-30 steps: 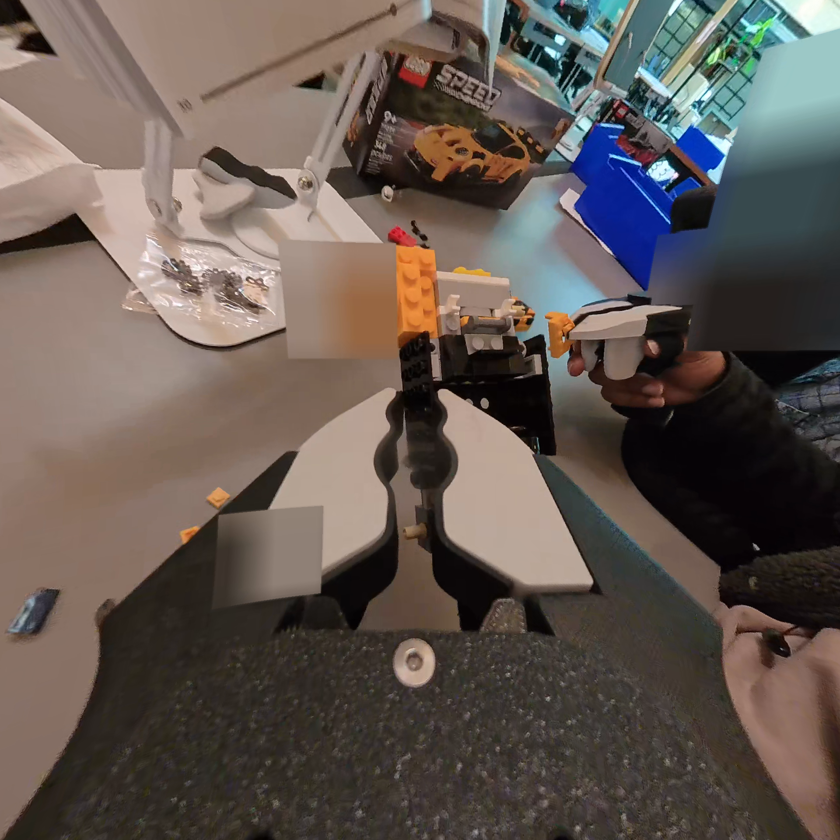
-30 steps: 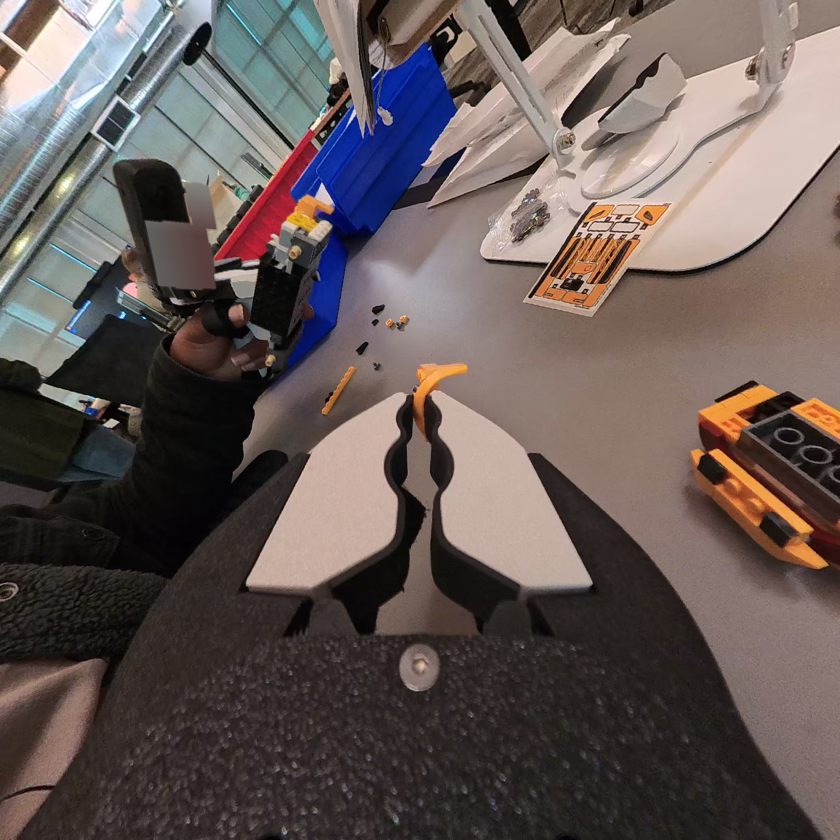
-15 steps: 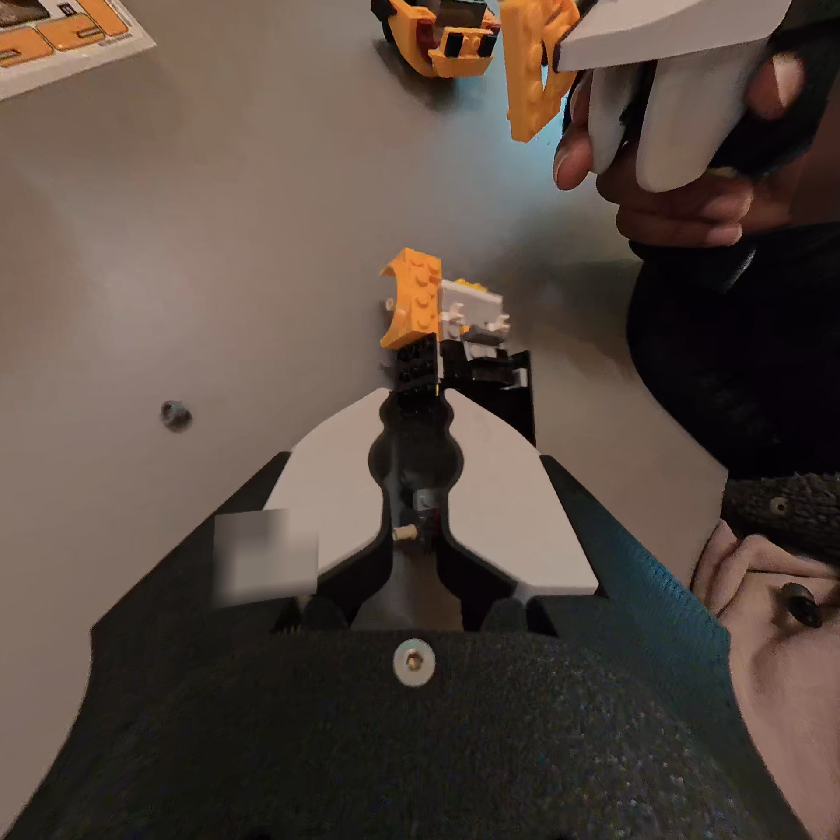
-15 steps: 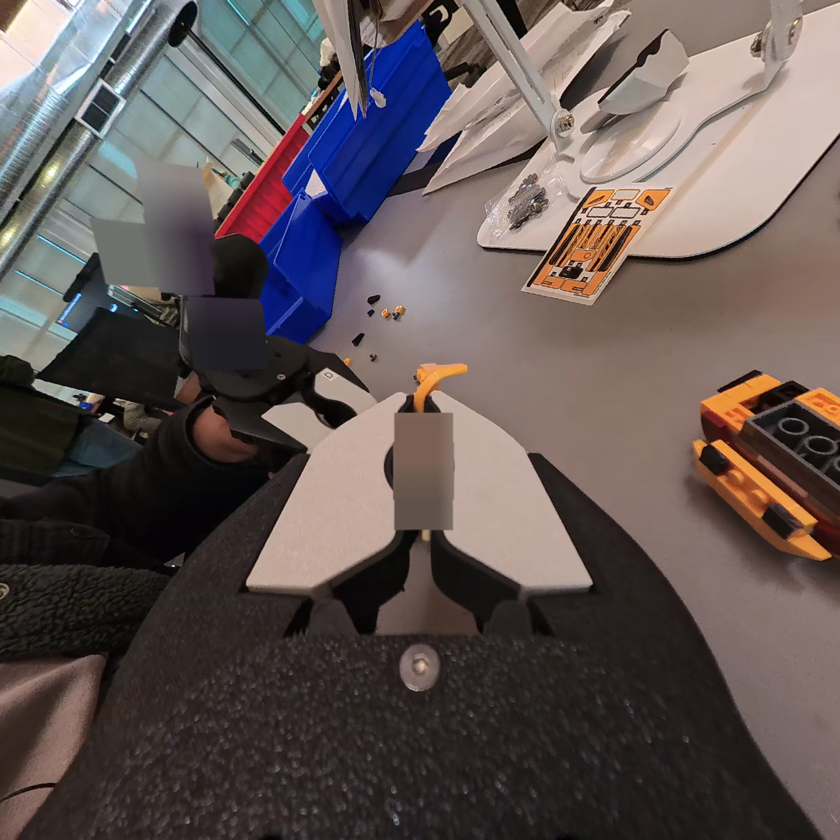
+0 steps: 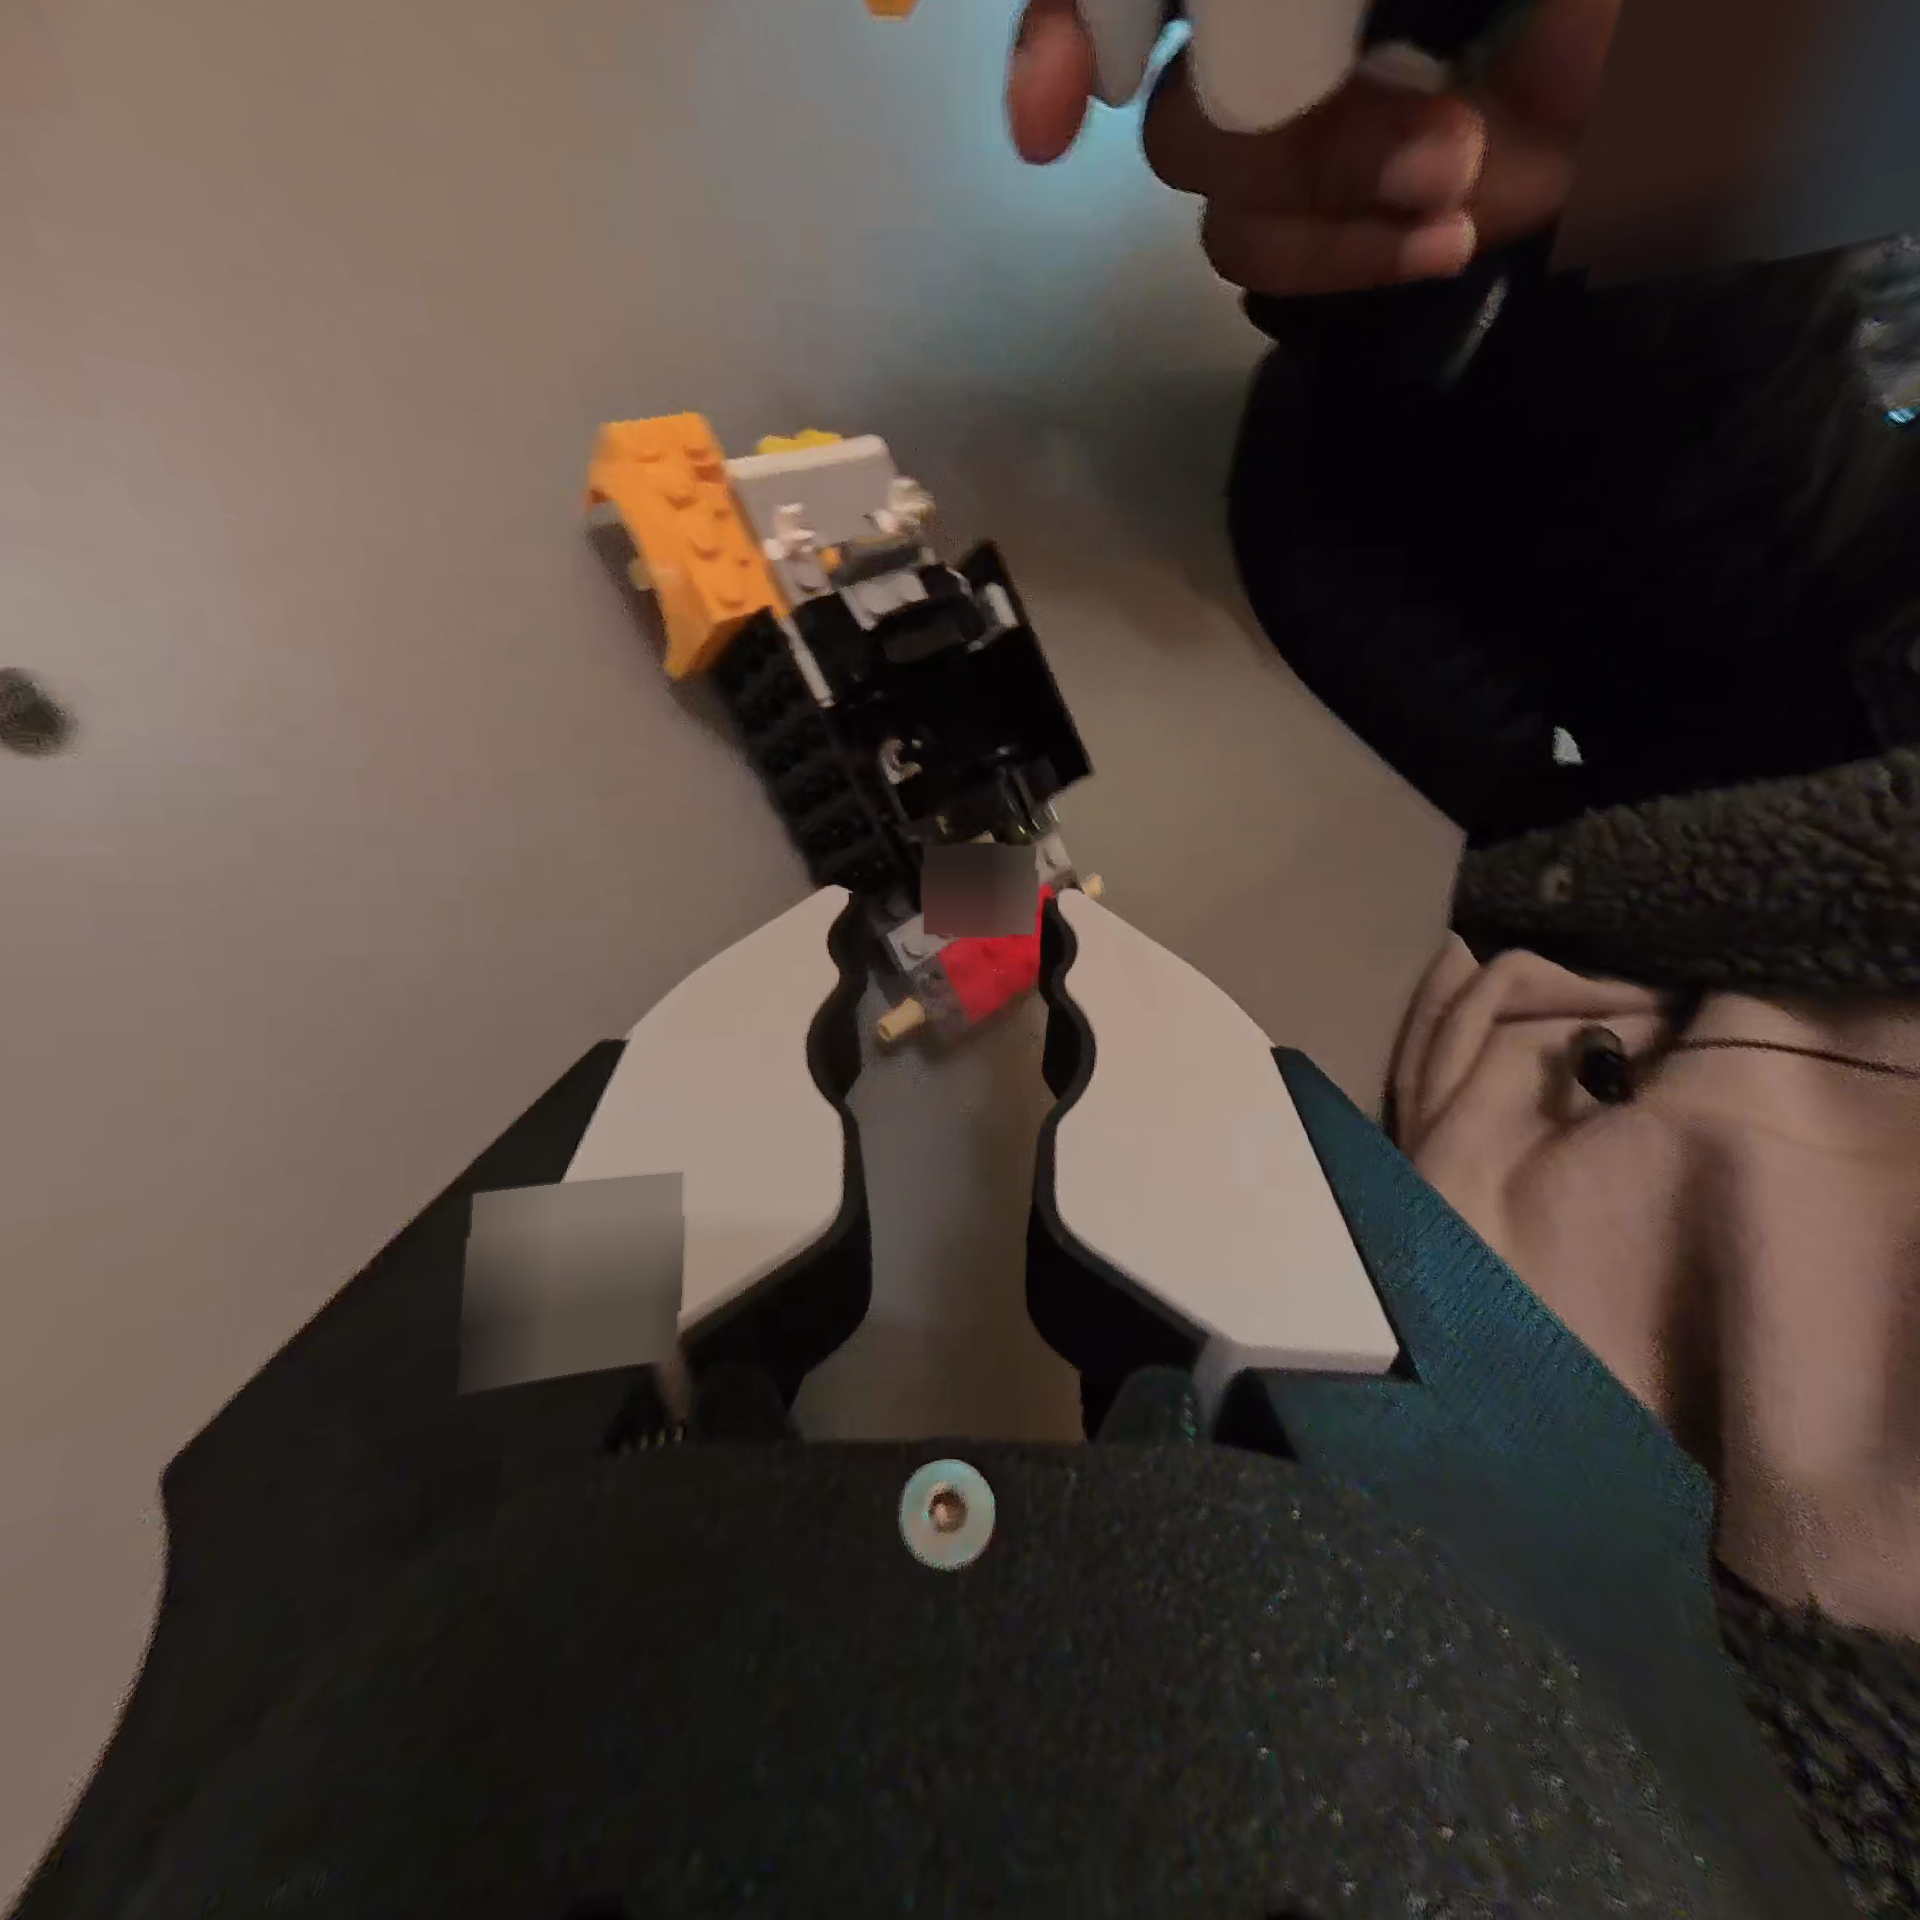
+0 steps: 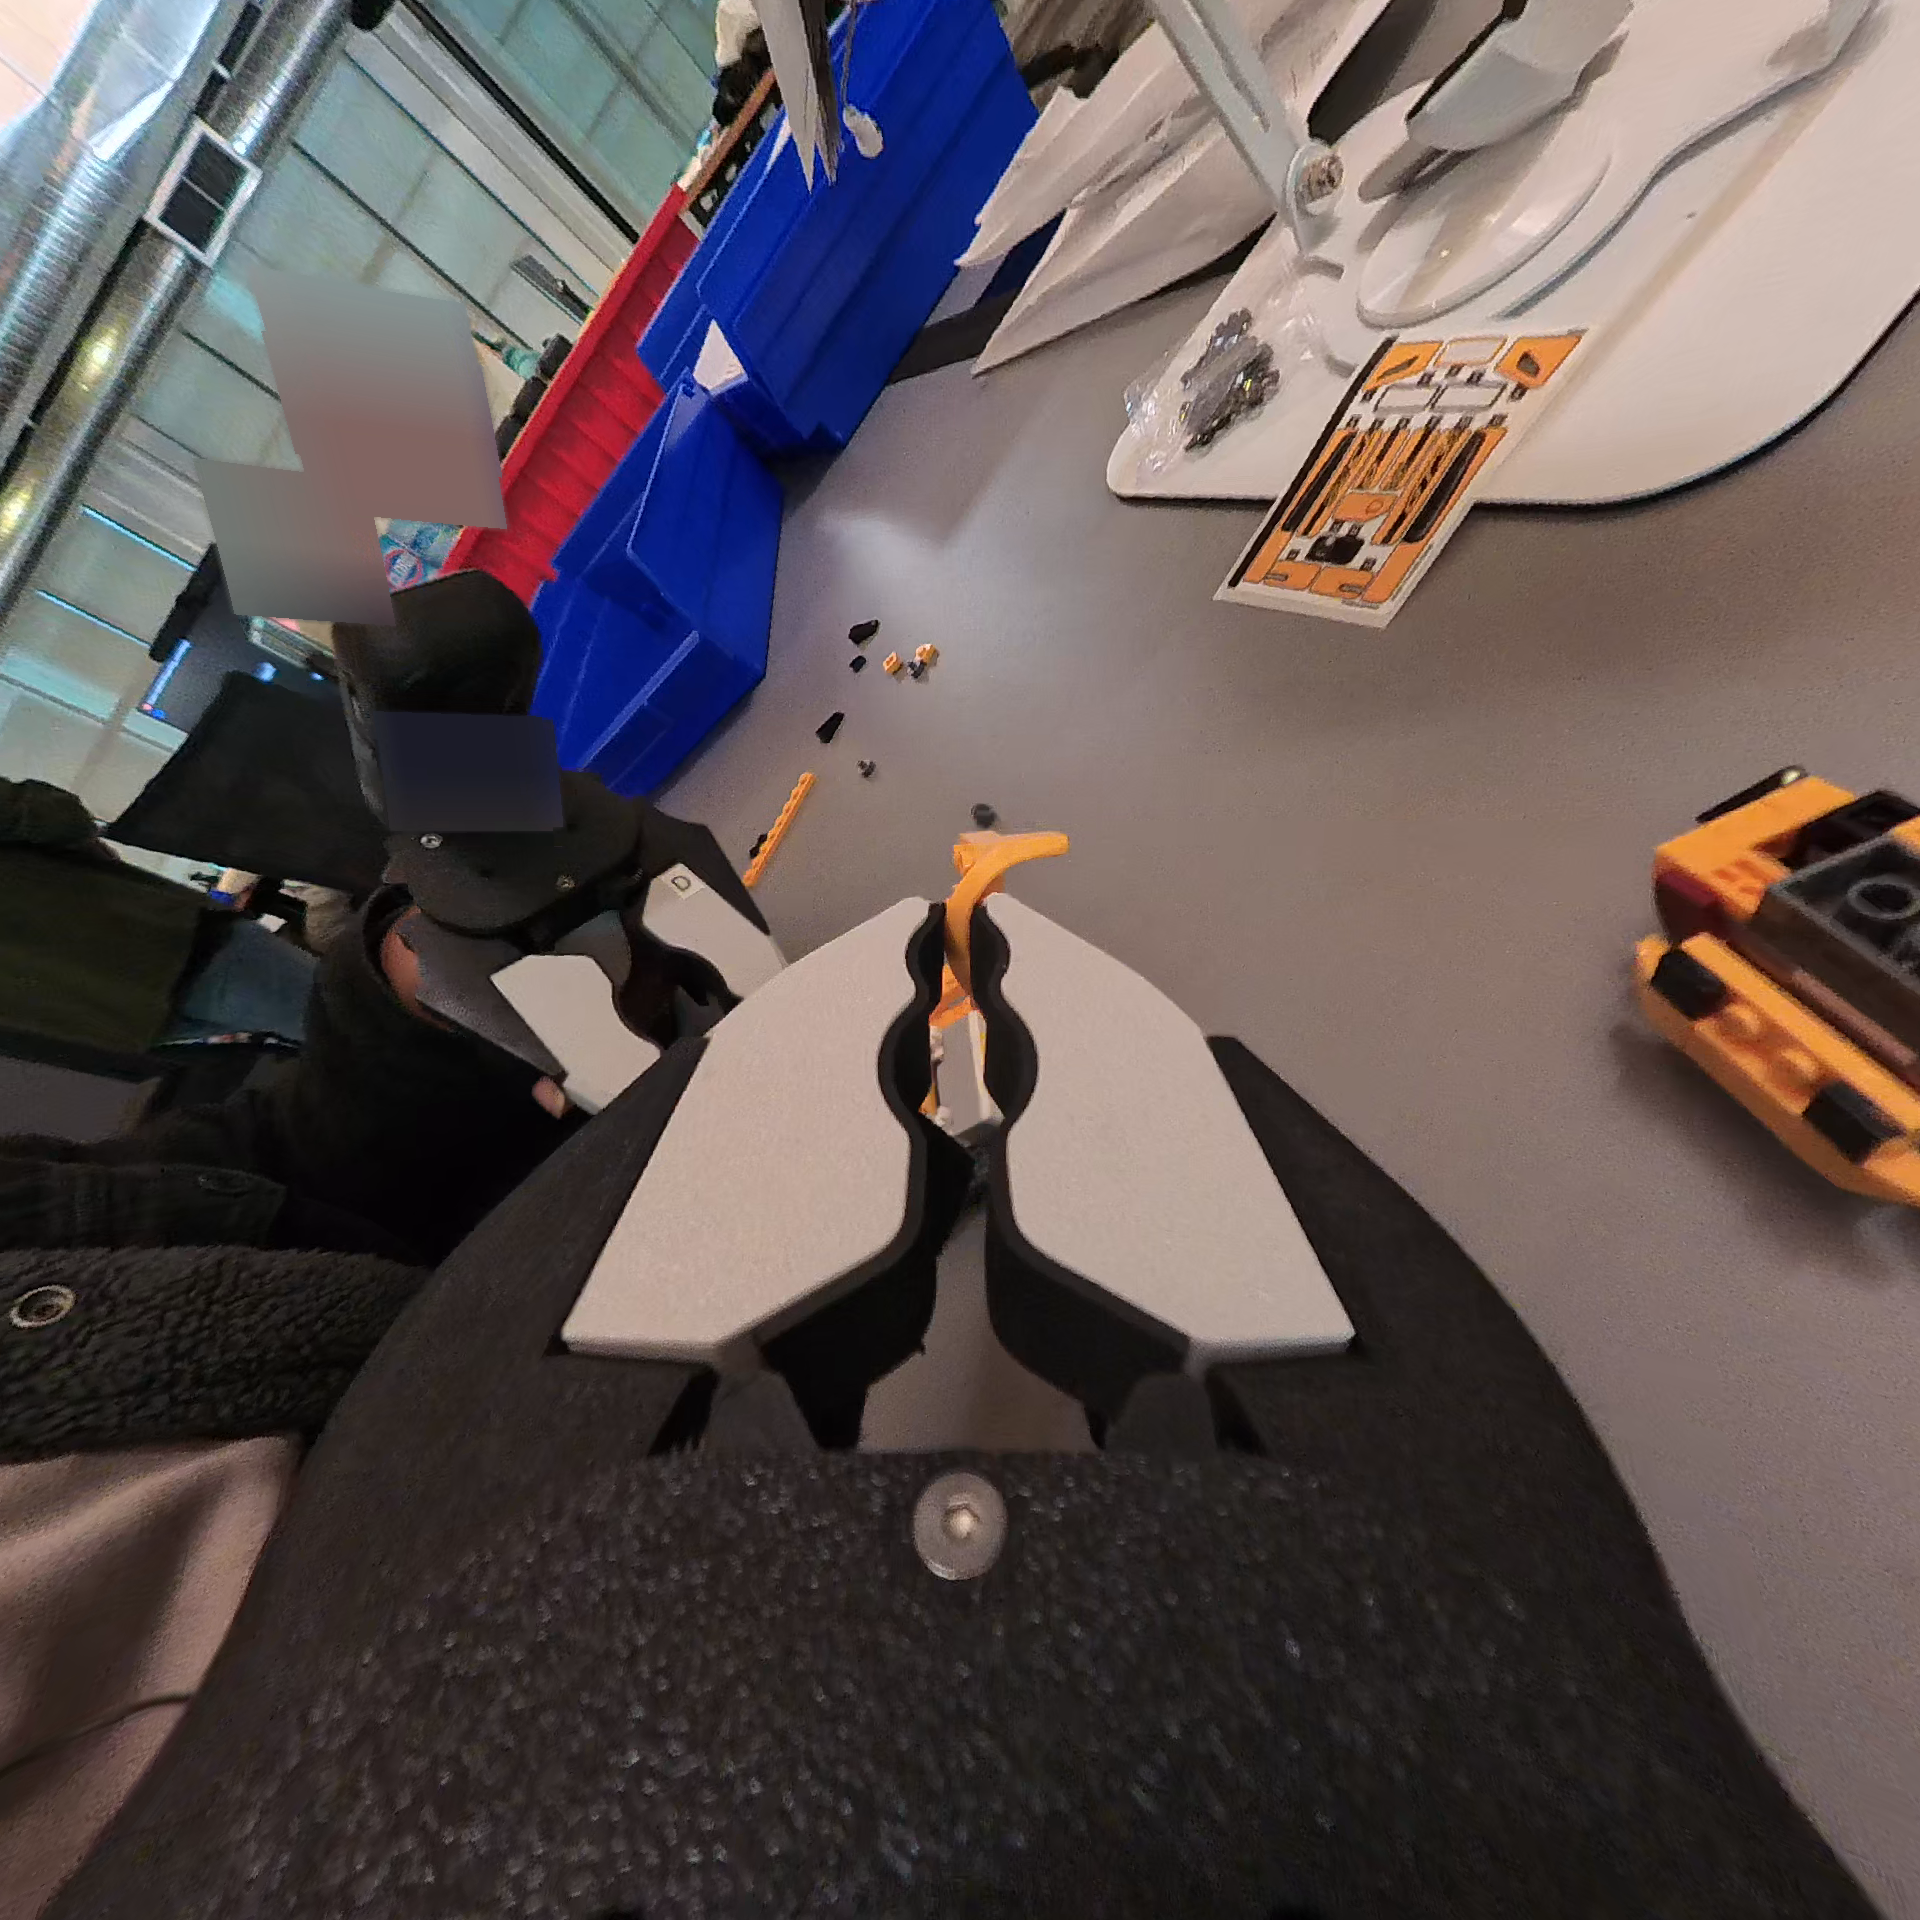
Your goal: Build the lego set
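Observation:
In the left wrist view, the black, grey and orange lego assembly (image 5: 862,665) lies slanted against the grey table, orange end away from me. Its red and grey tail end sits between the spread fingertips of my left gripper (image 5: 945,925), which is open. My right gripper (image 6: 961,914) is shut on a curved orange arch piece (image 6: 1003,857) that sticks out past its tips above the table. The hand holding the right gripper shows at the top of the left wrist view (image 5: 1340,156). The left gripper shows low at the left of the right wrist view (image 6: 582,997).
An orange and black car section (image 6: 1787,987) lies at the right. A sticker sheet (image 6: 1382,468), a bag of small parts (image 6: 1216,384) and a white stand base (image 6: 1714,343) are farther back. Blue bins (image 6: 727,416) stand at the left, with loose small pieces (image 6: 883,665) and an orange strip (image 6: 779,821) nearby. Across from one pair of fingers to the other is roughly 15 cm.
My left gripper has tipped down toward the table and its jaws have spread. The assembly has swung to a slant between them. The right gripper still holds the orange arch.

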{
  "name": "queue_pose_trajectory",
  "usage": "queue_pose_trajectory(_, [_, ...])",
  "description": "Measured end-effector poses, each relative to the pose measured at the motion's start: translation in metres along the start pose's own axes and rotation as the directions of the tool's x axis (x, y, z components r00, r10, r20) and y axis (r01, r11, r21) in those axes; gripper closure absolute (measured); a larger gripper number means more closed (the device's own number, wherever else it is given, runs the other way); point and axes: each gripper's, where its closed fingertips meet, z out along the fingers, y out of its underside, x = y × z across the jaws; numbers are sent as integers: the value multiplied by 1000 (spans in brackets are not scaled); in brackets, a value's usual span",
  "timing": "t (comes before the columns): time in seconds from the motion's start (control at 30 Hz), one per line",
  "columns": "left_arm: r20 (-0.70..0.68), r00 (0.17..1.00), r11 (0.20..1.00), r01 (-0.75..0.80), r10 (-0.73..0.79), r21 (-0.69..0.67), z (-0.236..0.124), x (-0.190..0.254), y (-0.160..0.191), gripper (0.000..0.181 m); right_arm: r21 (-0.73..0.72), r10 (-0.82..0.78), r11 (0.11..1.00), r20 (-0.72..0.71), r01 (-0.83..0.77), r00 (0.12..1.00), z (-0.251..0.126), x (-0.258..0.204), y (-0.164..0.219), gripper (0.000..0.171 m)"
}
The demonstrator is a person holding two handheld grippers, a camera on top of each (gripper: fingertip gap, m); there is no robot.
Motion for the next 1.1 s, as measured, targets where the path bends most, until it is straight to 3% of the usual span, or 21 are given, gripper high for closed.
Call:
queue_pose_trajectory(0.13, [-85,992,996,-90,90,2,-11,20,1,155,-45,108,993,56,-106,993,-5,-13,20,167])
queue_pose_trajectory(0.3, [19,987,979,-162,160,125,-22,-5,-36,152,-39,322,947,130,-320,938,-11,-22,34,167])
queue_pose_trajectory(0.4, [-40,973,957,-214,226,197,-14,4,-64,152,-14,387,919,205,-393,899,-11,-33,36,167])
queue_pose_trajectory(0.6, [-462,885,962,67,65,264,-1,48,-90,158,102,118,984,264,-149,957,-16,-63,25,167])
queue_pose_trajectory(0.7, [-457,883,956,34,108,292,-1,52,-90,173,146,-35,989,257,-3,966,-18,-73,23,167])
queue_pose_trajectory(0.8, [-453,880,955,2,138,296,-5,56,-89,173,156,-132,983,260,94,957,-19,-78,24,166])
queue_pose_trajectory(0.87, [-478,871,960,25,116,279,-8,56,-87,174,131,-268,961,198,245,943,-23,-73,26,156])
queue_pose_trajectory(0.93, [-496,865,966,61,76,253,-9,54,-85,173,119,-526,848,71,517,847,-33,-68,21,142])
queue_pose_trajectory(1.0, [-527,850,974,95,29,206,-9,54,-80,173,28,-768,638,-58,770,638,-39,-64,20,130])
queue_pose_trajectory(1.1, [-561,827,983,131,-36,131,-2,58,-73,173,-132,-920,390,-15,912,391,-30,-66,37,112])
